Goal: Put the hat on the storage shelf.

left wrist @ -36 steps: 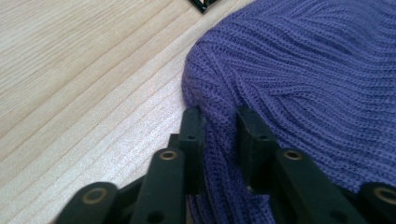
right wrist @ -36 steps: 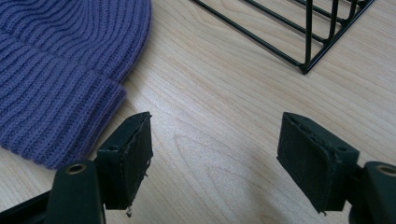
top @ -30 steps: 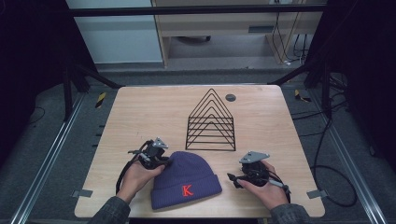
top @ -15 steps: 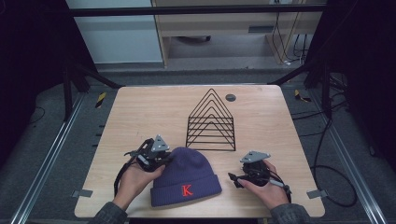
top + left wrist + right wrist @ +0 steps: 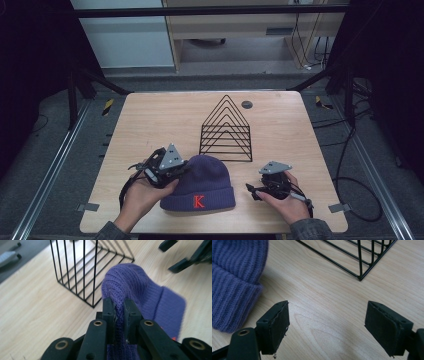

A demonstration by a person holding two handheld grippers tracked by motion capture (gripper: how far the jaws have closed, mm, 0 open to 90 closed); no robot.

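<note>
A purple knit beanie (image 5: 202, 182) with a red K on its cuff lies near the table's front edge. My left gripper (image 5: 170, 170) is shut on the hat's left side; in the left gripper view the two black jaws (image 5: 119, 303) pinch a fold of the beanie (image 5: 132, 282) and hold it raised off the wood. My right gripper (image 5: 254, 191) rests low to the right of the hat, jaws pointing at it. Its jaws (image 5: 327, 315) have just been opening and now stand open over bare wood with nothing between them, the beanie's cuff (image 5: 234, 285) to their left.
A black wire rack (image 5: 226, 130) of nested triangles stands on the wooden table (image 5: 150, 120) just behind the hat, close to both grippers (image 5: 80, 270) (image 5: 362, 257). A small dark disc (image 5: 246, 104) lies near the far edge. Dark frame posts flank the table.
My left gripper has risen and shifted a little to the right, lifting the beanie's left side with it. The right hand has stayed where it was.
</note>
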